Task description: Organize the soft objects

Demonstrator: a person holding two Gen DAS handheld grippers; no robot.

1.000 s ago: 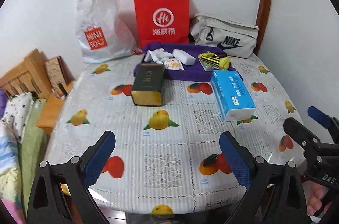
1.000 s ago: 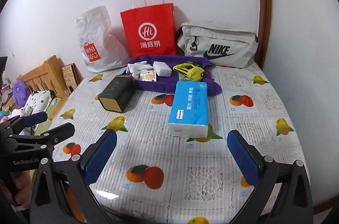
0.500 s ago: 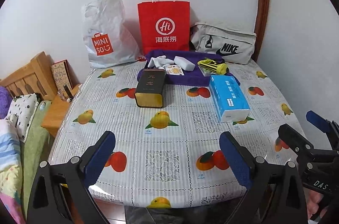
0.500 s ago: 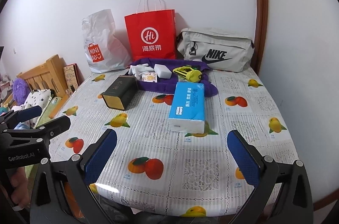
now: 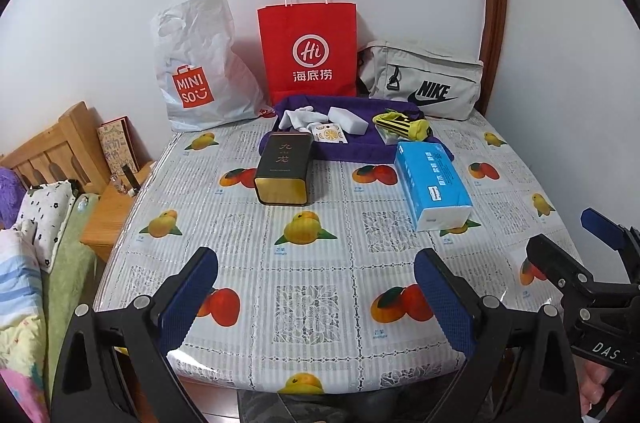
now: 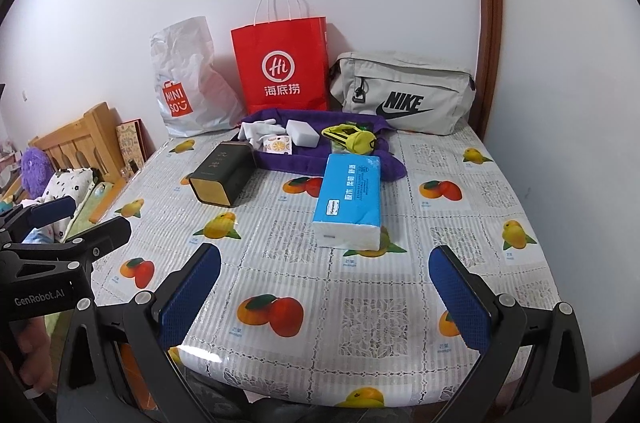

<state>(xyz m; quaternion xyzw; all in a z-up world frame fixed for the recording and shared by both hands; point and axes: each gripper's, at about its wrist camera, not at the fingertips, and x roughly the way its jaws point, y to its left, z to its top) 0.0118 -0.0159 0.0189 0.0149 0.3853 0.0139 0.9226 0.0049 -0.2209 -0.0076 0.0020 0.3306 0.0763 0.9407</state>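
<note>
A purple cloth (image 5: 352, 147) (image 6: 316, 159) lies at the far side of the table. On it rest white socks (image 5: 298, 117) (image 6: 256, 129), a white sponge block (image 5: 348, 119) (image 6: 302, 131), a small lemon-print packet (image 5: 328, 134) (image 6: 276, 145) and a yellow-black rolled item (image 5: 402, 125) (image 6: 350, 139). A blue tissue pack (image 5: 434, 191) (image 6: 348, 201) lies in front of the cloth. My left gripper (image 5: 316, 299) and right gripper (image 6: 324, 297) hover open and empty over the near table edge.
A dark tea tin (image 5: 284, 169) (image 6: 222, 177) lies on the fruit-print tablecloth (image 5: 320, 283). Against the wall stand a white Miniso bag (image 5: 200, 71), a red paper bag (image 5: 308, 51) and a grey Nike pouch (image 5: 422, 81). A bed and wooden headboard (image 5: 44, 151) are at left.
Both grippers have pulled back and risen, so the table looks farther away and more wall shows. Nothing on the table has moved.
</note>
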